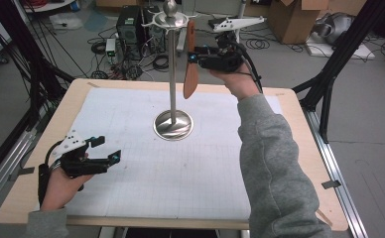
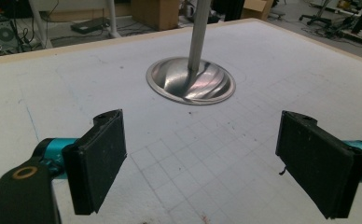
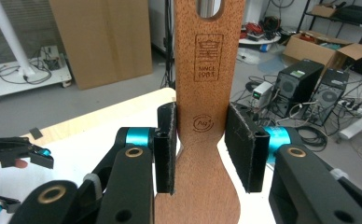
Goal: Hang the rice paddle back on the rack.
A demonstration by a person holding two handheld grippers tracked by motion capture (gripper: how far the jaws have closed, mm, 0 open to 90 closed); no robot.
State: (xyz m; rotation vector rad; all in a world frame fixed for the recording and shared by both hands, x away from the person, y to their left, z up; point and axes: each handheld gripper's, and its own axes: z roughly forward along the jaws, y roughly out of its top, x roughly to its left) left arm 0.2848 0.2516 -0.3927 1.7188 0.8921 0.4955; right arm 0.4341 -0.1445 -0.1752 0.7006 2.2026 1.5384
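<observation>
A wooden spatula (image 1: 191, 64) hangs upright beside the pole of a metal stand (image 1: 173, 124). The slot in its handle (image 3: 209, 7) sits at the stand's top hooks (image 1: 170, 21). My right gripper (image 1: 194, 58) is raised at the far side of the table. In the right gripper view its pads (image 3: 166, 149) press the spatula's neck (image 3: 200, 140) from both sides, so the right gripper (image 3: 200, 149) is shut on it. My left gripper (image 1: 108, 148) is low over the front left of the mat. Its jaws stand wide apart with nothing between them (image 2: 202, 163), facing the stand's base (image 2: 191, 81).
A white grid mat (image 1: 180, 168) covers the wooden table (image 1: 27, 188). Beyond the far edge, computer towers (image 1: 131, 25), cables and cardboard boxes (image 1: 294, 20) stand on the floor. Black frame legs (image 1: 339, 54) rise at both sides.
</observation>
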